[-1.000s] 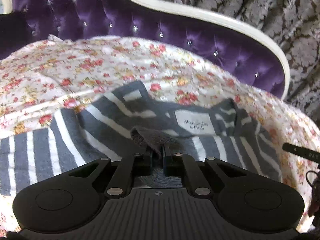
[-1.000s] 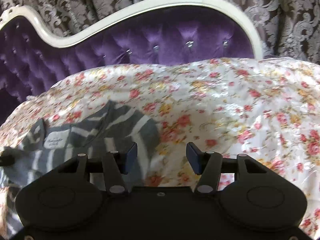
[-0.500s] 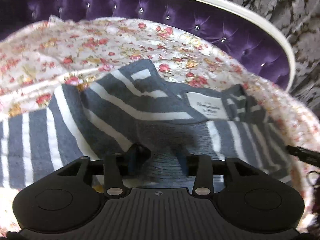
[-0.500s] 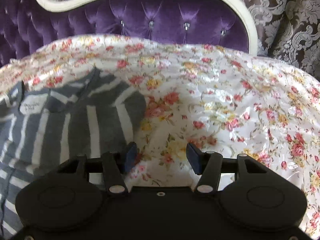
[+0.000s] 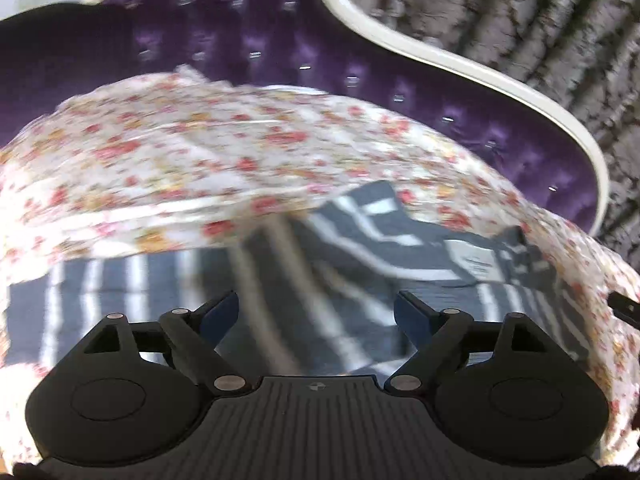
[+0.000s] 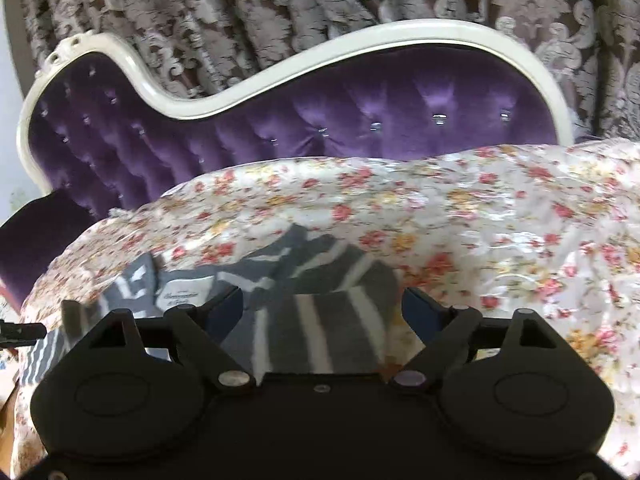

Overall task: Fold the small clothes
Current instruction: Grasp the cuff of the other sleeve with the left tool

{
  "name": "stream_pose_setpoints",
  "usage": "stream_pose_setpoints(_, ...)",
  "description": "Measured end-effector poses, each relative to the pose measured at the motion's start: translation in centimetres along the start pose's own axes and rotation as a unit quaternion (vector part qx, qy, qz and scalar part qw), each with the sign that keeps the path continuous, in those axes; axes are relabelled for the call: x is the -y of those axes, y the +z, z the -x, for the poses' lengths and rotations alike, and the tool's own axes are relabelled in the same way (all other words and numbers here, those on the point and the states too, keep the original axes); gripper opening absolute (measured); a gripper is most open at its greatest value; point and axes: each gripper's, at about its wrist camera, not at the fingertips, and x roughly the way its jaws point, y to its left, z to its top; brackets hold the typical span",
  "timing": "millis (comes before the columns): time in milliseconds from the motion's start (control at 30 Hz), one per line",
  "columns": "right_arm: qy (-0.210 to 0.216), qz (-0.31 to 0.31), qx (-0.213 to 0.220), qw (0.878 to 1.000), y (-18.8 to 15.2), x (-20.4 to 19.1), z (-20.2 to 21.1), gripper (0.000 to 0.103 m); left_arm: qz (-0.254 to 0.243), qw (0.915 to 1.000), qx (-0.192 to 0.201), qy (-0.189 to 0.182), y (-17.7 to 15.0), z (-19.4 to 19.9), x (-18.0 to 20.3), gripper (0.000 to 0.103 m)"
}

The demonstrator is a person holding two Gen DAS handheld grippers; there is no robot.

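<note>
Two tools are being held over a striped grey-and-white garment [image 5: 352, 248] that is lying on a floral sheet [image 5: 168, 160]. The left tool [image 5: 316, 306] is being shown released, its jaws having just been opened wide, with striped cloth seen below the gap and nothing pinched by the blue pads [image 5: 222, 312]. The right tool [image 6: 322, 304] is likewise being shown released, its jaws having just been widened, with a folded striped part seen beneath them. In the right wrist view the garment's white label [image 6: 186, 290] is lying at about 10 o'clock from the tool. A purple tufted headboard [image 6: 280, 128] with a cream frame is being seen at 12 o'clock, backed by a damask curtain [image 6: 280, 4].
</note>
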Motion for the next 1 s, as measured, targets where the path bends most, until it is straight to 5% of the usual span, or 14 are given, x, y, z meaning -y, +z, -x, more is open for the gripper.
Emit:
stream_pose_setpoints(433, 0.017, 0.066, -0.031, 0.997, -1.7, -3.6, -1.0, 0.088, 0.109, 0.9939, -0.004, 0.011, -3.0, 1.5, -8.6, 0.085)
stream_pose_setpoints(633, 0.023, 0.075, -0.031, 0.996, -1.9, -4.4, -1.1, 0.088, 0.193, 0.9813, 0.004, 0.002, -4.5, 1.7, -12.9, 0.086)
stream_pose_setpoints(1000, 0.034, 0.084, -0.033, 0.995, -2.1, -5.2, -1.3, 0.088, 0.249, 0.9664, 0.048, 0.041, -4.7, 2.1, -17.7, 0.09)
